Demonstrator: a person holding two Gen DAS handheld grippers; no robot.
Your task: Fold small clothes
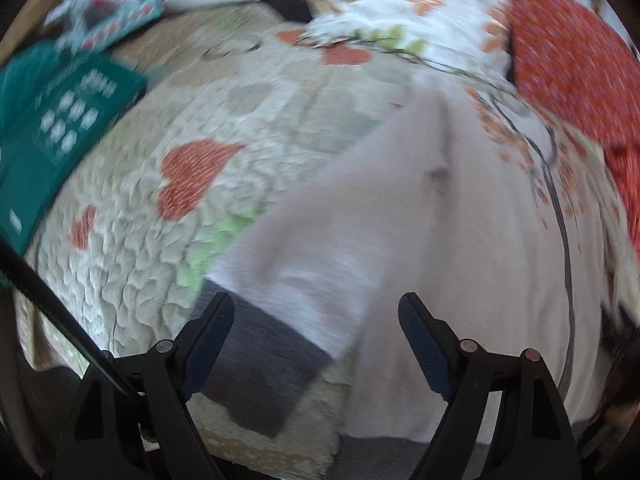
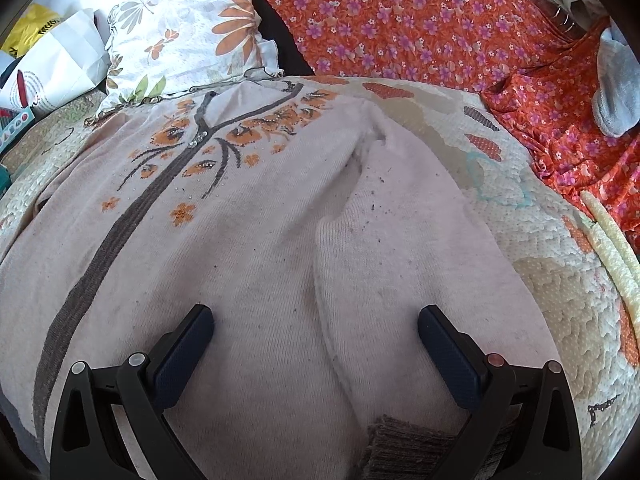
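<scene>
Left gripper (image 1: 316,312) and right gripper (image 2: 316,324), jaws wide and empty, above the cardigan (image 2: 248,248); left view blurred, cuff (image 2: 404,440) cut off at 6 o'clock.

Both views are wrist fisheyes, each looking forward along its own fingers and angled down at the bed.

Left wrist cam: sits low and close over the near left part of the cardigan (image 1: 420,220), left hand-held gripper (image 1: 316,304) fingers at the bottom of frame. Faces up the bed toward the floral pillow (image 1: 400,12). Frame is motion-blurred.

Right wrist cam: close above the cardigan (image 2: 248,240) near its right sleeve, right hand-held gripper (image 2: 316,316) fingers at the bottom. Same heading, sharp.

Overlap: cardigan, quilted bedspread (image 1: 132,248) (image 2: 560,280), floral pillow (image 2: 184,32), orange flowered fabric (image 1: 572,64) (image 2: 420,20) at far right. Teal box (image 1: 60,128) appears only in the left view.
</scene>
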